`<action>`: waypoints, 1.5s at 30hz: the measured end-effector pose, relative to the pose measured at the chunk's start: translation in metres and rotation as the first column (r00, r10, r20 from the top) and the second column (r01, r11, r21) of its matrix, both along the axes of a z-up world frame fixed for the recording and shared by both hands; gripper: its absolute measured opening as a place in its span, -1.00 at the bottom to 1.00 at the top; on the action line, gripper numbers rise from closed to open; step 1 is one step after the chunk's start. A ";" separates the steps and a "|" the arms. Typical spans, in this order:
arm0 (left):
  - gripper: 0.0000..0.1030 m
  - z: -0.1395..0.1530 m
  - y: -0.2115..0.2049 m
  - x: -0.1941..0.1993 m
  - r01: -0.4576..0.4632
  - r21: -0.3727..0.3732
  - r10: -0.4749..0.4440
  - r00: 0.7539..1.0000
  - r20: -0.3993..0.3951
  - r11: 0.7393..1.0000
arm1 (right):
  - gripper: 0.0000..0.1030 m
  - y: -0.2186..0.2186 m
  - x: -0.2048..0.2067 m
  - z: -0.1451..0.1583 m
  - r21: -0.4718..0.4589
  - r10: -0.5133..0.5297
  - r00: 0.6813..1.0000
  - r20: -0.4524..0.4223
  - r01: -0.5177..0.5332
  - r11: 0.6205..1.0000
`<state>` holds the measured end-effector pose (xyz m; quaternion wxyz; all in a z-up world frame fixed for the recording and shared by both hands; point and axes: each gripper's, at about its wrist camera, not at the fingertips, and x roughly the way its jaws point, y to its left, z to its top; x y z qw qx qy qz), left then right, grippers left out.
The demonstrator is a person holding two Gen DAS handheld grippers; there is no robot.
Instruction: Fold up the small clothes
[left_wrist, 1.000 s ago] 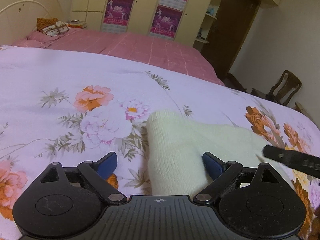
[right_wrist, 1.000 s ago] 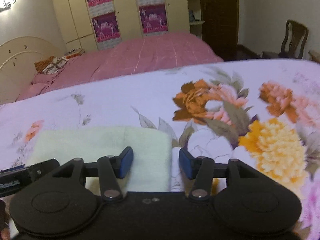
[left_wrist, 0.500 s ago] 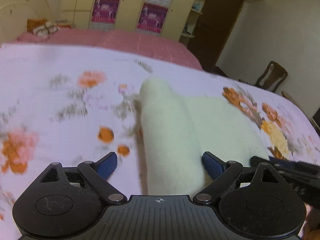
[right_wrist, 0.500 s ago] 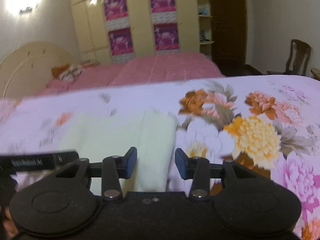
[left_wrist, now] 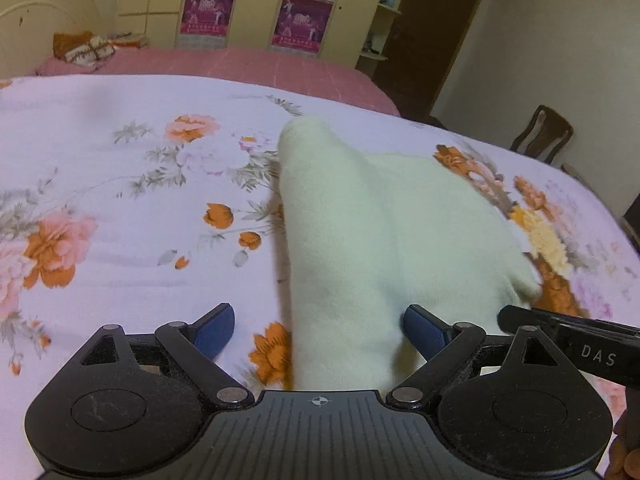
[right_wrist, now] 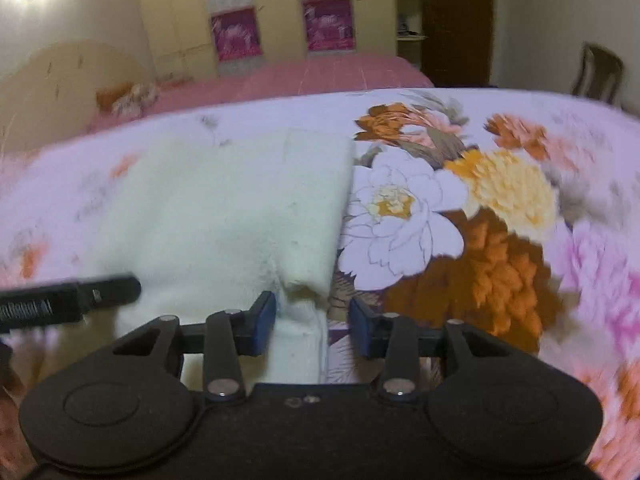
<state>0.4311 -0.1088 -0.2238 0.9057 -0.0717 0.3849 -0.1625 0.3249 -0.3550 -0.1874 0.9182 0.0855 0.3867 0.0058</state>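
While folded, the cream garment (left_wrist: 360, 240) stretches lengthwise away across the floral bedspread (left_wrist: 100, 200).

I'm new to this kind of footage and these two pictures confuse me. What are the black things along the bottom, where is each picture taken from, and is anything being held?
There is no robot here. A person holds a hand-held gripper in each hand, and each carries a wide-angle camera looking forward along its two blue-tipped fingers. One picture is from the left gripper, the other from the right gripper; the black shapes along the bottom are the tools themselves. Each view also catches the other tool as a black bar at its edge.

Both look down on a flowered sheet with a cream garment lying on it. Behind are a pink bed, cupboards and a chair.

The left fingers stand wide open, with a raised fold of the garment between them, not pinched. The right fingers are narrower, with the garment's edge between them; they do not seem to press on it.
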 end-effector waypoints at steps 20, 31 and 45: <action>0.77 -0.009 0.006 -0.054 0.054 0.079 -0.056 0.998 0.014 0.995 | -0.21 0.010 -0.068 -0.006 0.024 0.056 0.997 -0.053 -0.055 0.998; 0.77 0.007 0.008 -0.035 0.037 0.034 -0.037 0.999 -0.012 0.999 | 0.11 -0.003 -0.058 0.015 0.105 0.022 0.999 -0.033 -0.018 0.994; 0.36 -0.002 -0.004 0.020 0.063 -0.091 -0.070 0.994 -0.083 0.994 | 0.19 -0.035 0.005 0.007 0.291 -0.032 0.998 -0.046 0.044 0.956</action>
